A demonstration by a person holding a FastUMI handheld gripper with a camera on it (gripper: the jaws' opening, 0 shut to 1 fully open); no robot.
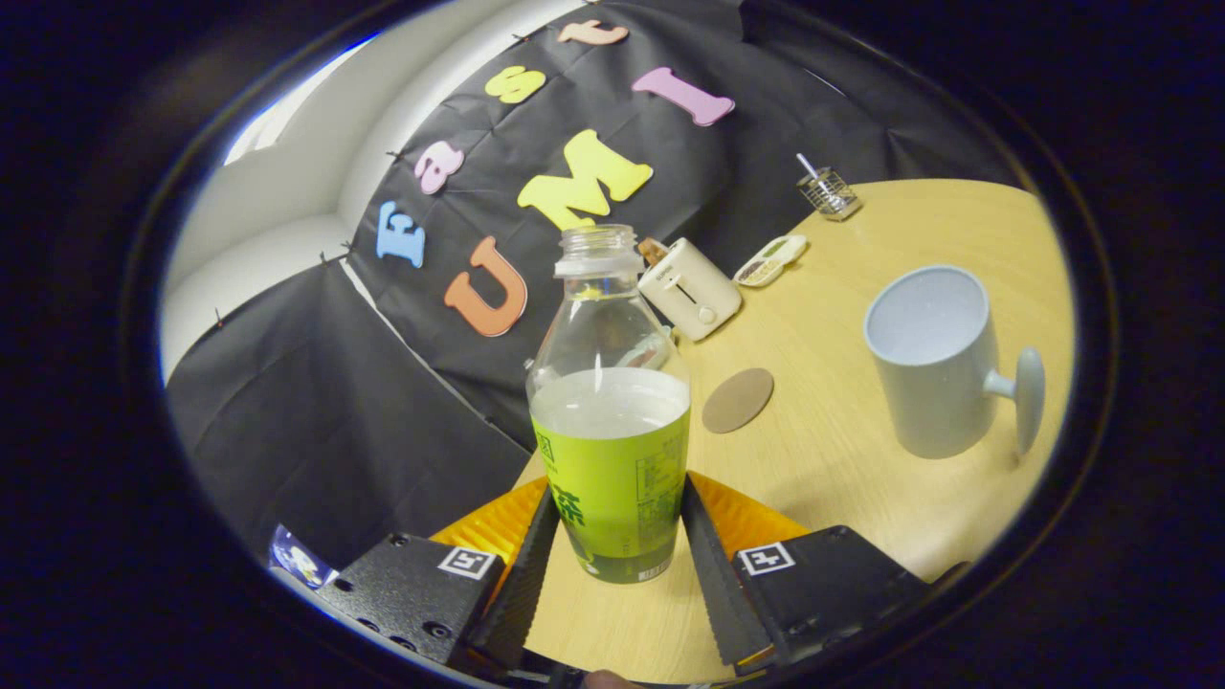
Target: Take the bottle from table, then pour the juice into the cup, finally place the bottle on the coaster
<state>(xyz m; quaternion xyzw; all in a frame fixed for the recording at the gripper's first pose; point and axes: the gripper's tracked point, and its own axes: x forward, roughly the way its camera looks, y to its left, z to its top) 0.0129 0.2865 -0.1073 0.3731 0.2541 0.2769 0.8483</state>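
Note:
A clear, uncapped plastic bottle (612,421) with a green label stands between my fingers, about half full of pale juice. My gripper (620,507) is shut on the bottle, one finger pressing on each side of the label. Whether its base rests on the wooden table (833,478) or hangs just above it, I cannot tell. A pale grey-blue cup (933,368) stands empty beyond the right finger, its handle turned away from the bottle. Between bottle and cup, a little farther back, lies a round brown coaster (737,400) flat on the table.
A small cream toaster (689,287) stands behind the bottle near the booth's black wall. Beside it lies a flat white remote-like device (770,260), and farther back a wire mesh holder (828,191) with a stick in it. The table's edge runs just left of the bottle.

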